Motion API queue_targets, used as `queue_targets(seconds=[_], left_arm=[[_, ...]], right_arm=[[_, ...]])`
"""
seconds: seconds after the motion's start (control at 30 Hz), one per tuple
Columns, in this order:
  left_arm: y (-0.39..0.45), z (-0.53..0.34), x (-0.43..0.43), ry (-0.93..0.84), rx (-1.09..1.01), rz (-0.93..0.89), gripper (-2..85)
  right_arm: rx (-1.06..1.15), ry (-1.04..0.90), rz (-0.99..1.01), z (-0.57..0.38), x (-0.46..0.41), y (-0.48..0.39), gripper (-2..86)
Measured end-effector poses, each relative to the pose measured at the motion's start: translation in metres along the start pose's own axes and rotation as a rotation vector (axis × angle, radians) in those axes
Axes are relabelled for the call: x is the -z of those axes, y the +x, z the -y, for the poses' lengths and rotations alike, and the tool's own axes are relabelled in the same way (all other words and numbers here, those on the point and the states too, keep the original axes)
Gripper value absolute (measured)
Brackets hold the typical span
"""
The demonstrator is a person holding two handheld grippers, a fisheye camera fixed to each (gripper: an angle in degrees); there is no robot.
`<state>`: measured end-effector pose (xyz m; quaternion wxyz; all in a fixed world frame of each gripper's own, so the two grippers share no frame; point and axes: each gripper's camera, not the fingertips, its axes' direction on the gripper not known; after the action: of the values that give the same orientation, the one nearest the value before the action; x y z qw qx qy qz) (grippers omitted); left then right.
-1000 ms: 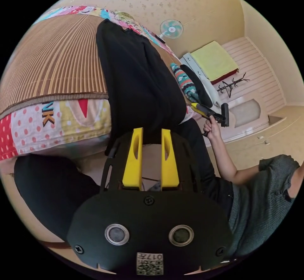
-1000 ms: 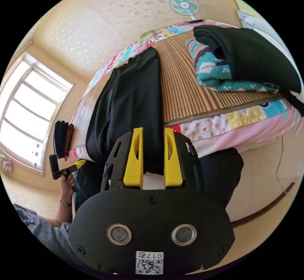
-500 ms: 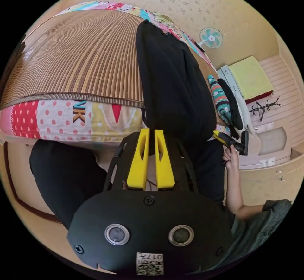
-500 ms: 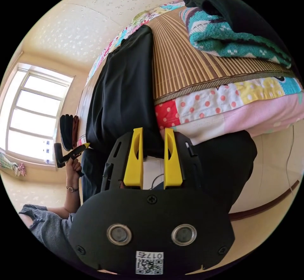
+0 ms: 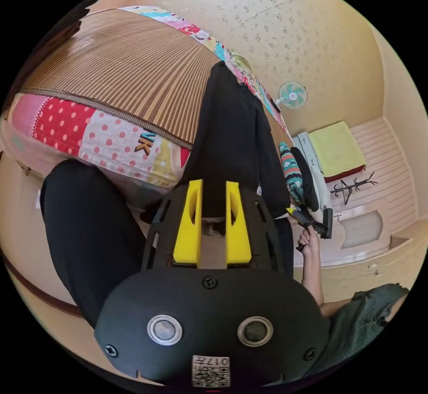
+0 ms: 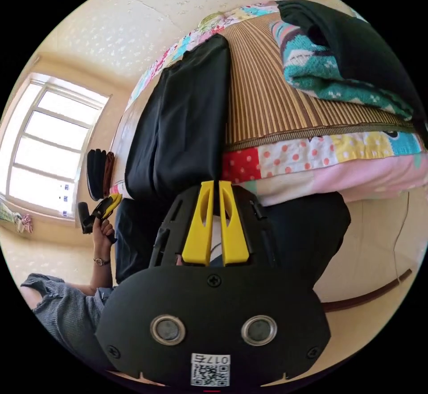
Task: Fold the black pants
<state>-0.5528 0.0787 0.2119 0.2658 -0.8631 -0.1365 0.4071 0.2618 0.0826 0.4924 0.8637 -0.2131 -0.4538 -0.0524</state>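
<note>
The black pants [image 5: 236, 144] lie lengthwise on the striped mat [image 5: 125, 68] of a bed, their near end hanging over the edge. In the left gripper view, my left gripper [image 5: 213, 186] is open, its yellow jaws either side of that near end. A hand holds my right gripper [image 5: 292, 211] at the pants' other near corner. The right gripper view has the pants [image 6: 187, 122] ahead, with my right gripper [image 6: 213, 185] shut on their near edge. My left gripper [image 6: 113, 199] is at the pants' far corner.
A teal patterned garment with a black one on top [image 6: 330, 77] is stacked on the mat [image 6: 267, 100] beside the pants. The patchwork quilt [image 5: 89, 131] hangs down the bed's side. The person's black-clad legs [image 5: 84, 233] stand against the bed. A fan [image 5: 292, 95] is beyond.
My right gripper has gone from open to shut on the pants' near edge. My left gripper, nearly shut half a second ago, is open again. Both cameras shifted slightly.
</note>
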Motion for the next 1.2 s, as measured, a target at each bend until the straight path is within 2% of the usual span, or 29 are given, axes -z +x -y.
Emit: queue_targets(seconds=[0.1,0.23,0.3,0.47,0.57,0.67,0.73,0.8,0.83,0.93,1.0,1.1,1.2], left_arm=[[0.021,-0.006,-0.008,-0.064,-0.076,-0.107,8.5],[0.065,-0.005,-0.036,-0.136,-0.211,-0.214,10.9],[0.084,-0.004,-0.054,-0.16,-0.263,-0.193,12.7],[0.112,-0.007,-0.098,-0.224,-0.329,-0.111,14.1],[0.104,-0.013,-0.12,-0.25,-0.318,-0.015,14.3],[0.084,-0.014,-0.146,-0.293,-0.254,0.01,13.5],[0.073,-0.014,-0.146,-0.271,-0.196,0.02,10.8],[0.065,-0.015,-0.146,-0.267,-0.16,-0.024,9.8],[0.063,-0.017,-0.147,-0.26,-0.152,-0.036,9.9],[0.063,-0.021,-0.145,-0.254,-0.15,-0.046,10.0],[0.064,-0.023,-0.142,-0.265,-0.13,-0.075,10.8],[0.071,-0.028,-0.13,-0.311,-0.093,-0.166,13.7],[0.087,-0.034,-0.095,-0.28,-0.081,-0.333,15.8]], right_arm=[[0.17,0.124,0.048,0.004,0.025,-0.058,2.8],[0.387,0.053,0.283,0.027,-0.009,-0.108,3.1],[0.38,-0.088,0.393,0.054,-0.061,-0.11,3.7],[0.31,-0.415,0.426,0.076,-0.151,-0.093,8.5],[0.318,-0.328,0.52,0.058,-0.128,-0.087,12.2],[0.331,-0.171,0.447,0.026,-0.085,-0.075,13.3],[0.327,-0.129,0.305,0.006,-0.069,-0.064,13.5],[0.269,-0.131,0.06,-0.02,-0.065,-0.043,13.9],[0.255,-0.148,0.022,-0.026,-0.067,-0.037,13.8],[0.251,-0.274,0.034,-0.05,-0.082,-0.02,11.6],[0.207,-0.315,0.032,-0.063,-0.084,-0.016,5.9],[0.218,-0.196,0.109,-0.079,-0.054,-0.042,3.2],[0.306,-0.123,0.216,-0.092,-0.029,-0.084,2.5]])
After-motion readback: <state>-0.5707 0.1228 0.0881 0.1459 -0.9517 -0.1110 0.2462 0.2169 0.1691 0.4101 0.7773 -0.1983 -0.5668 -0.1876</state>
